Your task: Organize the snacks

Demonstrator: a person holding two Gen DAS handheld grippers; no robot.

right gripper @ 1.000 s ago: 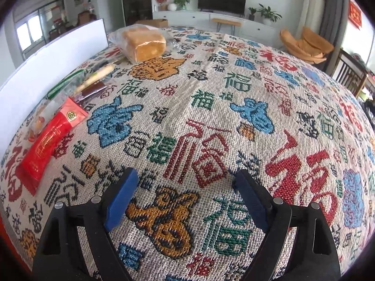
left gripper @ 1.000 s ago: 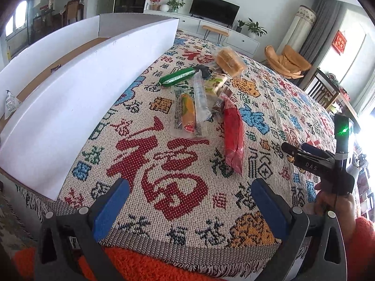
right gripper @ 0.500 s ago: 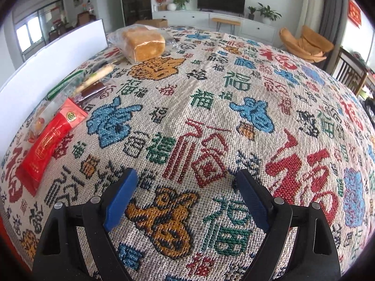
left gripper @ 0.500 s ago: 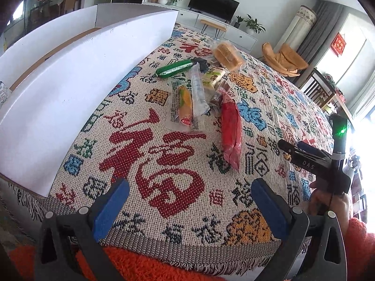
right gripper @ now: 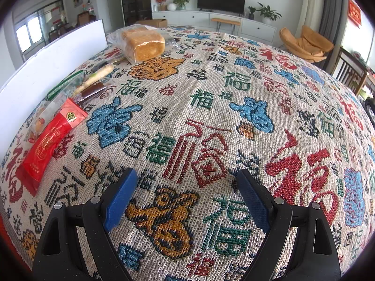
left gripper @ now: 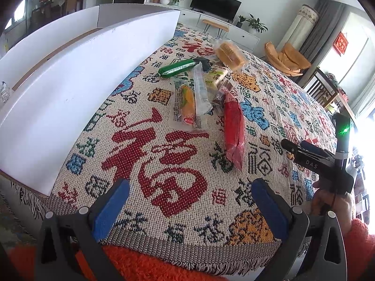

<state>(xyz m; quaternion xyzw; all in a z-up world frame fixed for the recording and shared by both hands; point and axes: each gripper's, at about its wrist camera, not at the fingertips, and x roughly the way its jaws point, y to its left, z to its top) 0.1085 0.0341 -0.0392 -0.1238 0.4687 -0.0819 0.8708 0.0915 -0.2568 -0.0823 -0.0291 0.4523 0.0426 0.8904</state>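
Observation:
Several snack packs lie in a cluster on the patterned tablecloth: a long red pack, an orange snack in a clear wrapper, a clear tube pack, a green pack and bagged bread. My left gripper is open and empty over the near table edge, short of the cluster. My right gripper is open and empty above bare cloth; it shows in the left wrist view to the right of the red pack. The red pack and bread lie to its left.
A long white box with upright walls stands along the left side of the table; its wall also shows in the right wrist view. Fringe marks the near table edge. A wooden chair stands at the far right.
The left wrist view has shifted slightly, with the white box and snacks drifting a little in frame. The right gripper has held still. Both stay open.

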